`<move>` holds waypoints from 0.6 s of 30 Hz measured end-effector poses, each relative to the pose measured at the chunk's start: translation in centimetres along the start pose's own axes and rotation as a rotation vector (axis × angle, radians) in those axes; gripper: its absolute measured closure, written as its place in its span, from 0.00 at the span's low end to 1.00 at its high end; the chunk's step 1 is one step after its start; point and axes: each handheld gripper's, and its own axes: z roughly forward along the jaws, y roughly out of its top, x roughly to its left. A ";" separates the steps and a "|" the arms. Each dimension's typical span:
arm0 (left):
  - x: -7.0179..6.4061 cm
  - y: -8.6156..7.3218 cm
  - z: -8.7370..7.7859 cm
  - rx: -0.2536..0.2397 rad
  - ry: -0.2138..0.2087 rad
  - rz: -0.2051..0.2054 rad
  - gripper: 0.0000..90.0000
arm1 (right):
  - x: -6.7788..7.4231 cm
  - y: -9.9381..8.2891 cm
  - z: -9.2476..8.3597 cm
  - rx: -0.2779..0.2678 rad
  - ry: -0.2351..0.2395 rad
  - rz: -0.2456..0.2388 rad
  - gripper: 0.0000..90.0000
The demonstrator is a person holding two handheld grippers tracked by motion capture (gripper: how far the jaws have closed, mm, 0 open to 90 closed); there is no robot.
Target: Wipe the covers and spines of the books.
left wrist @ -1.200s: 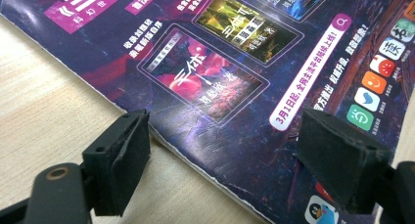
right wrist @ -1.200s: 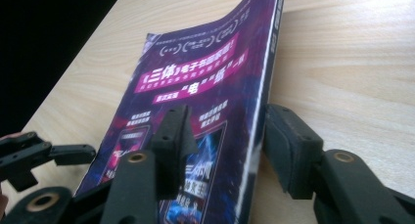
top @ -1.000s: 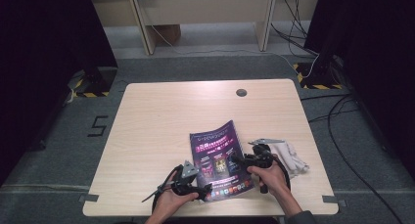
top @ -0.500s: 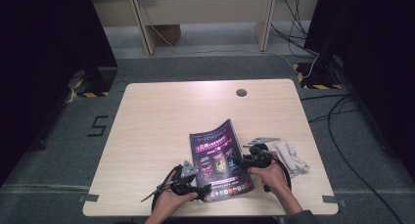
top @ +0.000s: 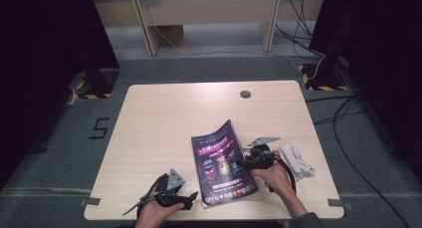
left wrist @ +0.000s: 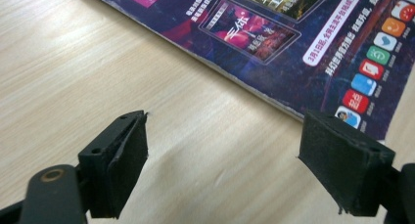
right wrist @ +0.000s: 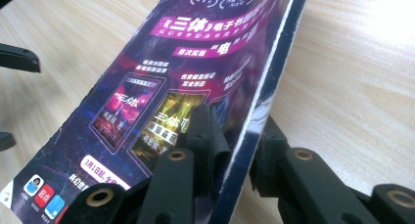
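**Right gripper clamps the magazine's edge, left gripper spread over bare wood**

Down at the bottom edge of the high view, left of centre, the left gripper (top: 191,198) sits in the person's left hand (top: 155,214), just beside the near left corner of the magazine (top: 224,163) without touching it. Its own view shows the two black jaws spread wide with nothing but bare table (left wrist: 98,62) between them; the magazine (left wrist: 293,33) fills the upper right of that frame, its pale page edge running diagonally just beyond the jaw tips.

Slightly farther up, in the lower right of the high view, the right hand (top: 278,177) holds the right gripper (top: 240,163) at the magazine's right side. Seen from its own view, the jaws have just been closing and now pinch the magazine (right wrist: 161,87) at its edge, one pad on the purple printed cover and the other behind the white page block, with that side lifted off the wood and tilted.

Just right of that hand lies a crumpled white cloth (top: 297,158) on the table (top: 164,118). Farther still, near the top edge of the tabletop and right of centre, is a small dark round cable hole (top: 245,94). Beyond the table, at the top of the frame, stand pale wooden furniture legs (top: 147,24) on grey floor.
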 end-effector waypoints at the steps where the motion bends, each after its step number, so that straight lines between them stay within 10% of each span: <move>1: 0.0 -0.1 -0.1 0.003 0.001 -0.001 0.20 | 0.1 0.1 0.0 0.006 -0.004 -0.003 0.83; 18: 0.6 -0.1 -0.1 -0.006 -0.005 -0.029 0.20 | 2.0 5.9 0.6 0.144 -0.102 -0.210 0.90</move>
